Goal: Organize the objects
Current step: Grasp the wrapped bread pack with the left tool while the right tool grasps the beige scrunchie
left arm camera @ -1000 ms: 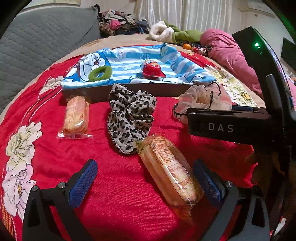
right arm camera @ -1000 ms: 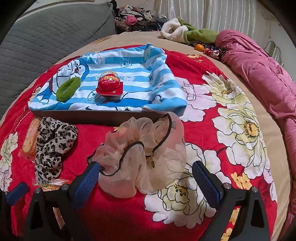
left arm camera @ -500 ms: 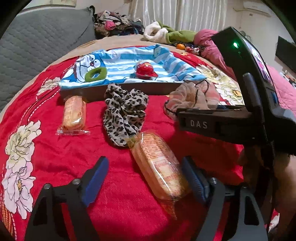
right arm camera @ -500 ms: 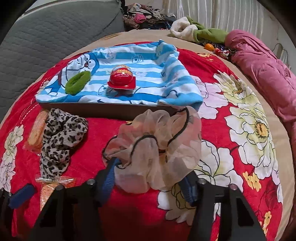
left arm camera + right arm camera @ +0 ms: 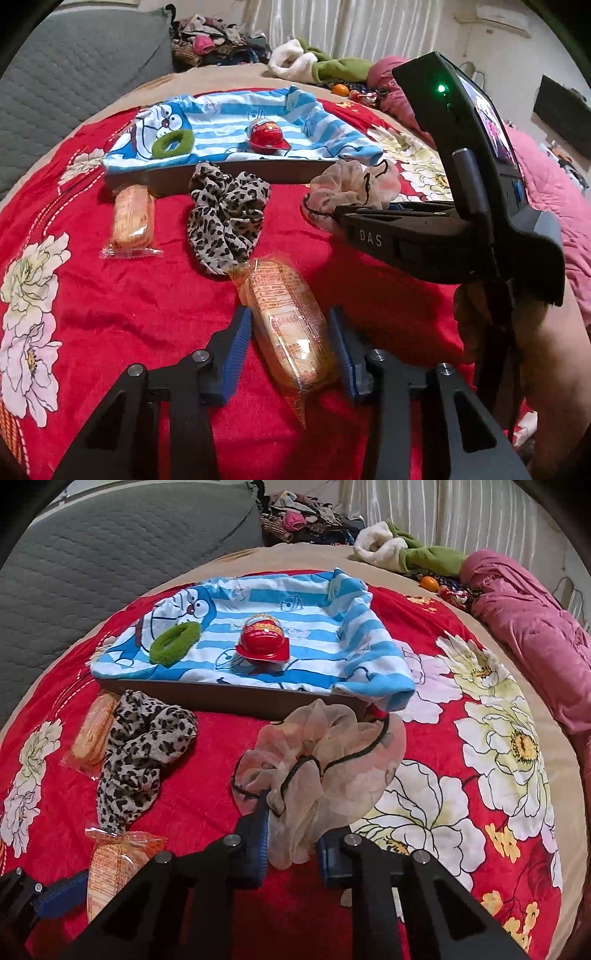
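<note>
My left gripper (image 5: 290,341) is shut on a wrapped orange snack bar (image 5: 286,325) lying on the red floral bedspread. My right gripper (image 5: 291,843) is shut on a sheer beige scrunchie (image 5: 325,760), which also shows in the left wrist view (image 5: 351,186). A leopard-print scrunchie (image 5: 225,221) and a second wrapped snack (image 5: 133,218) lie in front of a tray (image 5: 229,698) lined with a blue striped Doraemon towel (image 5: 306,602). On the towel sit a green scrunchie (image 5: 175,642) and a red egg-shaped toy (image 5: 263,642).
A grey quilted cushion (image 5: 110,554) stands at the back left. A pink blanket (image 5: 532,627) lies along the right. Piled clothes (image 5: 399,550) lie at the far edge of the bed. The right gripper's body (image 5: 461,206) fills the right of the left wrist view.
Both grippers have closed: the left one onto the near snack bar, the right one onto the beige scrunchie. Both have moved slightly forward.
</note>
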The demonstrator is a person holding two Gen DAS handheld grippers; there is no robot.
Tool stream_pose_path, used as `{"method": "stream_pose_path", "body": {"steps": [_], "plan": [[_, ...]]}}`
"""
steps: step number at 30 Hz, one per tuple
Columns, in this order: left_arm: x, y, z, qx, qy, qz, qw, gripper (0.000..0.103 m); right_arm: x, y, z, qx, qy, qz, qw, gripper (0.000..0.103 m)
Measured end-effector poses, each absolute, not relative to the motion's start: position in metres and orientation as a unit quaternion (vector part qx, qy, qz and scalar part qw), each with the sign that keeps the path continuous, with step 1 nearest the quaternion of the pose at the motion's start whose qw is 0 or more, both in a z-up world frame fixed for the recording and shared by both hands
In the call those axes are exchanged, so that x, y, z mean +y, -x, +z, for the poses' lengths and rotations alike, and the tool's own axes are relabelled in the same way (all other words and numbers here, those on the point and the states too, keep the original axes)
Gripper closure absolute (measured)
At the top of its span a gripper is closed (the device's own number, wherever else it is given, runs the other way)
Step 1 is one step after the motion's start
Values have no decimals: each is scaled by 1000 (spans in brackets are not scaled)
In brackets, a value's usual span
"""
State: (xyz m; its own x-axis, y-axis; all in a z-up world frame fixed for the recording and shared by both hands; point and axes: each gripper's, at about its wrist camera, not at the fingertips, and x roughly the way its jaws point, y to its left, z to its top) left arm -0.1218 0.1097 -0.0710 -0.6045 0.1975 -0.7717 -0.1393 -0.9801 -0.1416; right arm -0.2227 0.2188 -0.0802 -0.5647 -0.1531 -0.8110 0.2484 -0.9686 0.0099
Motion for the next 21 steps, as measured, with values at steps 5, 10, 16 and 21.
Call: {"method": "stream_pose_path", "body": {"steps": [5,10,16,21], "plan": [[109,120,-68,-31,430,898,91,65,215,216,-74,58,-448,-885,112,85],[110,119,-67,-27,430,898,88,66,219,211,-68,52,-444,-888,112,85],[106,115,-65,-29,428,899,86,68,223,204,-62,42,-437,-891,114,85],[103,111,-60,-27,424,902,82,68,220,196,-60,45,-435,-891,119,85]]}}
